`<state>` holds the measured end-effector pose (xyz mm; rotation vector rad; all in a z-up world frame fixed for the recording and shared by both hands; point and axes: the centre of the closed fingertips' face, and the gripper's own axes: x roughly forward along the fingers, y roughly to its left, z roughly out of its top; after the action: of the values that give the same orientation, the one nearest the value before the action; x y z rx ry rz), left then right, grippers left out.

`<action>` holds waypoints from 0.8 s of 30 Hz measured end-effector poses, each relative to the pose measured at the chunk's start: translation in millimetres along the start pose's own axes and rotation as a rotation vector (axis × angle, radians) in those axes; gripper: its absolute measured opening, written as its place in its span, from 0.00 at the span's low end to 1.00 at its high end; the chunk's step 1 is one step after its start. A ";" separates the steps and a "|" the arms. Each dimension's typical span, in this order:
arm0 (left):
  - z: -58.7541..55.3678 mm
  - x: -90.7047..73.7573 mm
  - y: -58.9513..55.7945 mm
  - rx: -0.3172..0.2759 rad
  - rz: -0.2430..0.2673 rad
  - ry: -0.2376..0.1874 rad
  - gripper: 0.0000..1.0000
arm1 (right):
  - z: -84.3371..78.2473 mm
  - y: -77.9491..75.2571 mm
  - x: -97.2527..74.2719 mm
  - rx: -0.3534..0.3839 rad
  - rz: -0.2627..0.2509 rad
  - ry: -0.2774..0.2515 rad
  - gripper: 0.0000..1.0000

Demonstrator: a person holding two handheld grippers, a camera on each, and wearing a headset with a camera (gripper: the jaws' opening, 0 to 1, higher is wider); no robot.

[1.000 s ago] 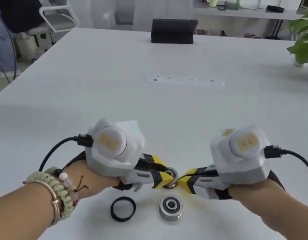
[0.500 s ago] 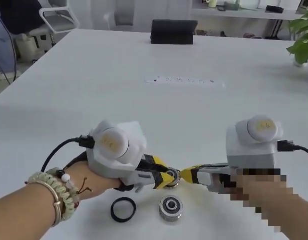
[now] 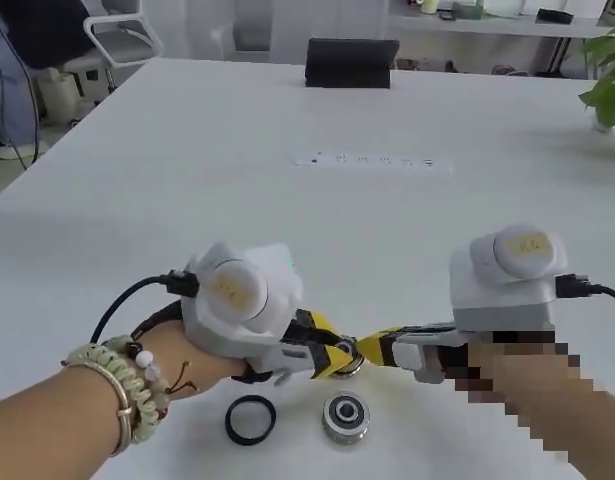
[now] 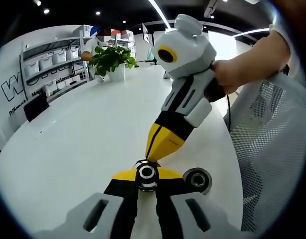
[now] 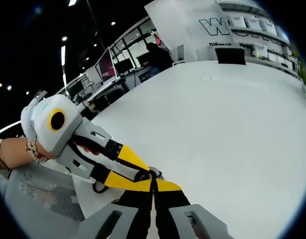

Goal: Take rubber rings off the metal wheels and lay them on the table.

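Ring (image 3: 250,419) of black rubber and a loose wheel (image 3: 345,416) lie on the table (image 3: 387,230), lower centre of the head view. Just beyond, the left tool (image 3: 335,358) is clamped on a second wheel (image 4: 146,175); the right tool (image 3: 367,352), jaws drawn together, touches its rim from the right.
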<state>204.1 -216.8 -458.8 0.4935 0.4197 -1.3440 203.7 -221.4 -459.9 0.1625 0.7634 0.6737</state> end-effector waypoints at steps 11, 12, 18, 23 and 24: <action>-0.2 0.0 0.2 -0.019 0.001 -0.006 0.07 | 3.0 8.7 0.7 -0.005 0.028 -0.007 0.00; -0.2 0.0 0.1 -0.017 0.001 -0.007 0.07 | 3.7 10.7 0.9 -0.005 0.037 -0.009 0.00; -0.1 0.3 0.4 -0.022 0.002 -0.014 0.07 | 8.2 13.3 1.3 -0.011 0.045 -0.031 0.00; 0.6 0.3 -0.3 -0.015 0.010 -0.023 0.07 | 3.7 2.7 1.6 0.016 0.007 -0.015 0.00; 0.5 0.4 -0.3 -0.018 0.011 -0.023 0.07 | 3.1 2.0 1.8 0.016 0.003 -0.012 0.00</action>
<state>203.9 -217.5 -458.7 0.4645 0.4090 -1.3337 205.7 -218.4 -458.0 0.1824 0.7576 0.6688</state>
